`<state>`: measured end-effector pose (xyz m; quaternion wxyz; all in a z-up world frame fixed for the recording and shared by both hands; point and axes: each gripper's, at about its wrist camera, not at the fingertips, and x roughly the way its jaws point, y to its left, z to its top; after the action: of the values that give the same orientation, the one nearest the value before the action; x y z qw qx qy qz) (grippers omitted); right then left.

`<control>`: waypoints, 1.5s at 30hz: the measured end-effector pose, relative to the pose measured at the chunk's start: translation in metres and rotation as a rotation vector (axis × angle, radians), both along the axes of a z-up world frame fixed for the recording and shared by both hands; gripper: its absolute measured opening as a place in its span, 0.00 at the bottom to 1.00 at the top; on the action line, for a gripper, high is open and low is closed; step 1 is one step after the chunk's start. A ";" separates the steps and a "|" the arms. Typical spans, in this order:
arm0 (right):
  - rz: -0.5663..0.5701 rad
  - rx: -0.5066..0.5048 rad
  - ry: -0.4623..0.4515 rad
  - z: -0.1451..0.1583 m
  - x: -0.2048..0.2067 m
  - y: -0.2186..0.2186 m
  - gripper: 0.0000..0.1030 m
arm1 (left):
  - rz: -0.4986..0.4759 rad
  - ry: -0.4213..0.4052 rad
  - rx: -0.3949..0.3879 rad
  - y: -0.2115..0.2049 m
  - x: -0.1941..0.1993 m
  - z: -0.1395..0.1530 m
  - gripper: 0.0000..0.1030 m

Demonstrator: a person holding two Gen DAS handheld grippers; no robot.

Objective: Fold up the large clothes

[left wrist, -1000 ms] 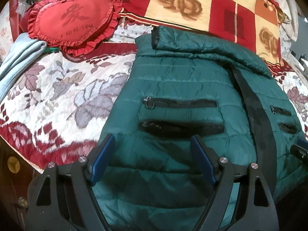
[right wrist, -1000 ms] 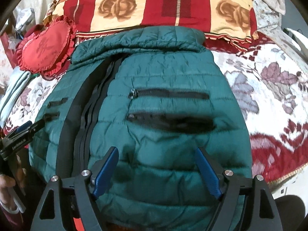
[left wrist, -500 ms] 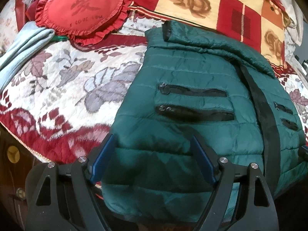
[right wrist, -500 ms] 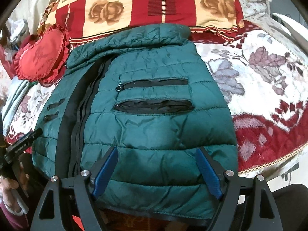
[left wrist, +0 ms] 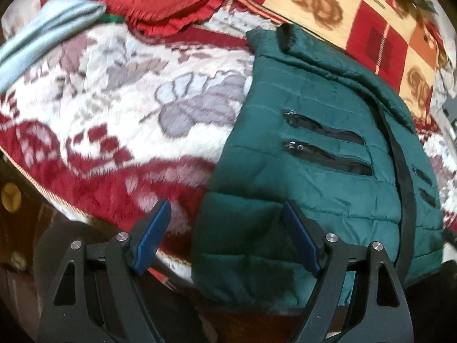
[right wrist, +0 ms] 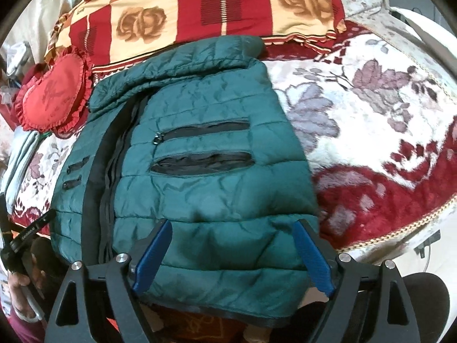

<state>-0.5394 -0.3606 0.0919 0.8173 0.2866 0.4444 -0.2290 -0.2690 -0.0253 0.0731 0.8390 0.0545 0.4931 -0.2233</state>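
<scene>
While green jacket (right wrist: 217,194) lies flat, left claw (left wrist: 225,238) released, right claw (right wrist: 232,253) opening, ungripped.

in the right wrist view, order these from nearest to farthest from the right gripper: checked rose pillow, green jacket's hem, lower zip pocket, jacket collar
1. hem, between the opening fingers of the right gripper
2. lower zip pocket, mid-jacket
3. collar, the jacket's far end
4. checked rose pillow, behind the collar

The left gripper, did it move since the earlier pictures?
Yes. The left gripper slid sideways off the green jacket. Before, both fingers hung over the jacket; now its left finger hangs over the flowery blanket, at the jacket's corner.
</scene>
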 end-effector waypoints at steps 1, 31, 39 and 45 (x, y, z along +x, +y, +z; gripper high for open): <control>-0.006 0.010 0.003 -0.001 -0.002 -0.002 0.82 | 0.011 0.013 -0.005 0.005 0.002 -0.001 0.78; 0.056 0.168 0.036 -0.034 -0.004 -0.009 0.83 | -0.015 0.202 -0.092 0.016 0.008 -0.031 0.78; 0.033 0.189 -0.015 -0.032 -0.009 -0.011 0.83 | -0.053 0.183 -0.064 0.006 -0.004 -0.031 0.79; 0.039 0.174 -0.004 -0.035 -0.007 -0.009 0.83 | -0.049 0.166 -0.060 0.004 -0.006 -0.032 0.79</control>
<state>-0.5460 -0.3699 0.0567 0.7944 0.3481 0.4666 -0.1730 -0.2753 -0.0218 0.0409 0.7907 0.0225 0.5526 -0.2624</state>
